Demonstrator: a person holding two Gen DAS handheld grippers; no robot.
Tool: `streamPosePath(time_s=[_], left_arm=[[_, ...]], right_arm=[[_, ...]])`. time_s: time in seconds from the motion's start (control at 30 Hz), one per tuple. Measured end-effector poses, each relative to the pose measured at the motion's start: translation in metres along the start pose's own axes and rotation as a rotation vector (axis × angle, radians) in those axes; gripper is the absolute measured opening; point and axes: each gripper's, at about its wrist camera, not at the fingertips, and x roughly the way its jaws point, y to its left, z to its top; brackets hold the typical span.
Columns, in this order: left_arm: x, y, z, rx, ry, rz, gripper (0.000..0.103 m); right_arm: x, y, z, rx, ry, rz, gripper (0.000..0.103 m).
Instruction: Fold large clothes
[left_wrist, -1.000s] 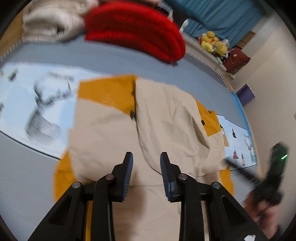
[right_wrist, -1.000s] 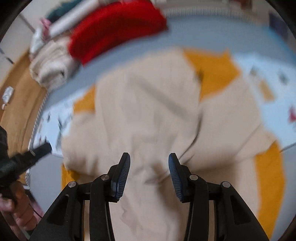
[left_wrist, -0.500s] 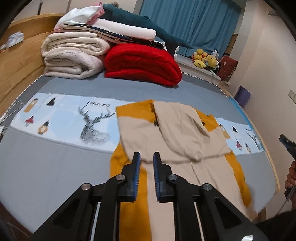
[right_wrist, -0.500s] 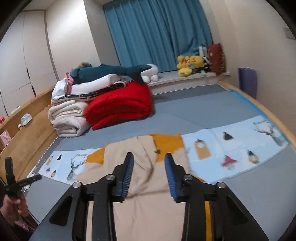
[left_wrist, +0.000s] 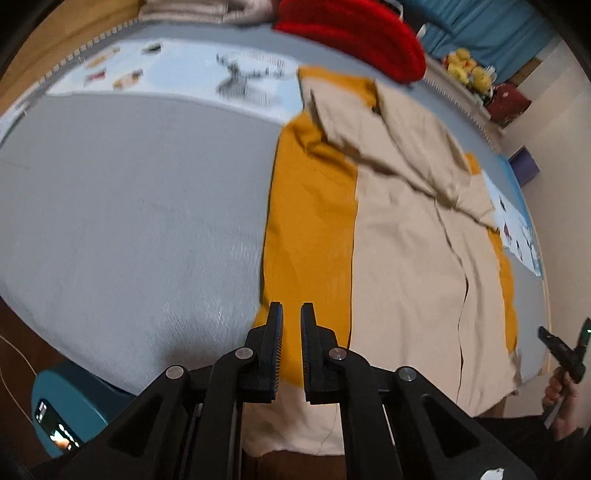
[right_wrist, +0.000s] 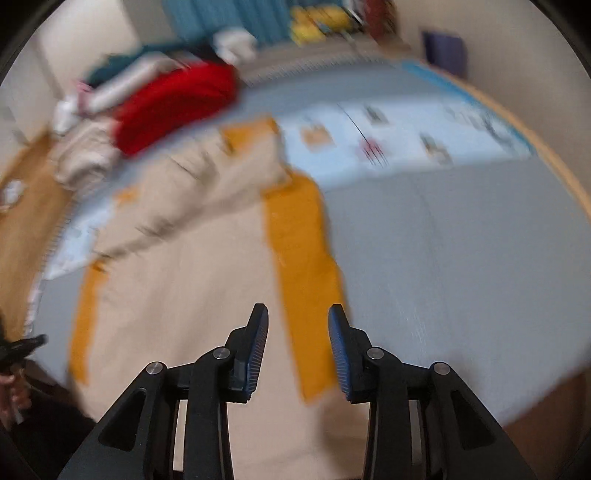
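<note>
A large beige garment with mustard-yellow side panels (left_wrist: 402, 236) lies spread on the grey bed, its upper part folded over itself; it also shows blurred in the right wrist view (right_wrist: 192, 258). My left gripper (left_wrist: 291, 325) hovers above the garment's near left yellow edge with its jaws a narrow gap apart and nothing between them. My right gripper (right_wrist: 297, 328) is open and empty above the near right yellow panel (right_wrist: 306, 277). The right gripper also appears at the far right of the left wrist view (left_wrist: 565, 350).
A red folded blanket (left_wrist: 354, 33) and stacked cream bedding (right_wrist: 85, 158) sit at the head of the bed. A light-blue printed strip (left_wrist: 177, 74) crosses the grey cover (left_wrist: 129, 206). A teal device (left_wrist: 62, 406) sits below the bed edge at left. Yellow plush toys (left_wrist: 465, 70) stand by the curtain.
Both grippers dropped from a raised view of the room down to the garment's near edge, left toward the left yellow panel, right toward the right one. The right jaws widened.
</note>
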Motion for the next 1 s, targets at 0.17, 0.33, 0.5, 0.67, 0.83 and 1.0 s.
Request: streamPosePath(time_s=[0.17, 0.33, 0.5, 0.67, 0.83, 1.0], left_arm=[[0.017, 0.006, -0.010, -0.033, 0.088, 0.000, 0.013], [0.045, 0.014, -0.022, -0.058, 0.197, 0.076, 0.025], [0.057, 0.019, -0.025, -0.063, 0.231, 0.112, 0.032], [0.071, 0.020, -0.027, -0.062, 0.274, 0.137, 0.032], [0.075, 0.008, -0.030, 0.020, 0.260, 0.168, 0.014], [0.062, 0.001, -0.030, 0.042, 0.231, 0.146, 0.015]], right_arm=[[0.025, -0.018, -0.007, 0.060, 0.077, 0.000, 0.037], [0.063, -0.029, -0.024, 0.081, 0.242, -0.074, 0.040], [0.078, -0.034, -0.037, 0.075, 0.320, -0.096, 0.043], [0.078, -0.033, -0.038, 0.074, 0.322, -0.110, 0.047], [0.077, -0.030, -0.039, 0.060, 0.321, -0.117, 0.048], [0.071, -0.032, -0.035, 0.131, 0.315, 0.049, 0.048]])
